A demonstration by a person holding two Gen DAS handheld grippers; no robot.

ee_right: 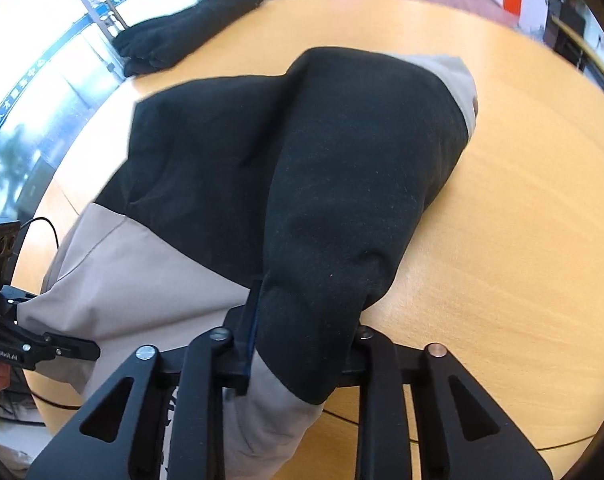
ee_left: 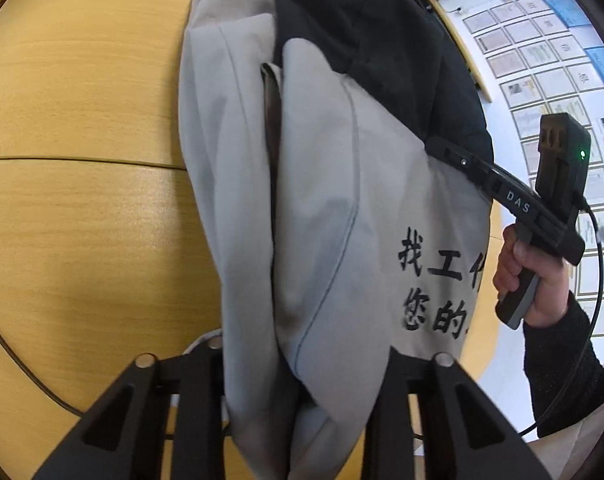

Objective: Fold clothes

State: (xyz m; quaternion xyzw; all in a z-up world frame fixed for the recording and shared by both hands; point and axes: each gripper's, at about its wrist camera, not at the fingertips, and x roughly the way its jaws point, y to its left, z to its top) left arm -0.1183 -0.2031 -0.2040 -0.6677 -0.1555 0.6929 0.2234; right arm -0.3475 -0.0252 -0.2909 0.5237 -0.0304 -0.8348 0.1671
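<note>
Your left gripper (ee_left: pixel 298 396) sits closest to the lens, jaws clamped on a bunched fold of the grey and black garment (ee_left: pixel 329 184). Cloth fills the gap between the fingers and runs away from the camera over the wooden desk (ee_left: pixel 82 120).

The garment is pale grey with a black upper section and a line of stitching curving down the grey panel. Black Chinese characters (ee_left: pixel 433 280) are printed on the grey part, near your right gripper. It looks folded lengthwise, with one grey layer lying over another and a dark slit between them.

Your right gripper (ee_right: pixel 298 356) is also clamped on the garment, here on the black section where it meets the grey. From that view the black fabric (ee_right: pixel 302 160) humps up over the desk, with a grey tip showing at its far end. The garment hangs between both grippers, its far part resting on the desk, away from the edges.

A separate dark folded garment (ee_right: pixel 182 32) lies at the far-left edge of the desk, well apart from yours. No containers are visible. A black cable (ee_left: pixel 6 344) trails across the desk's near-left part.
</note>
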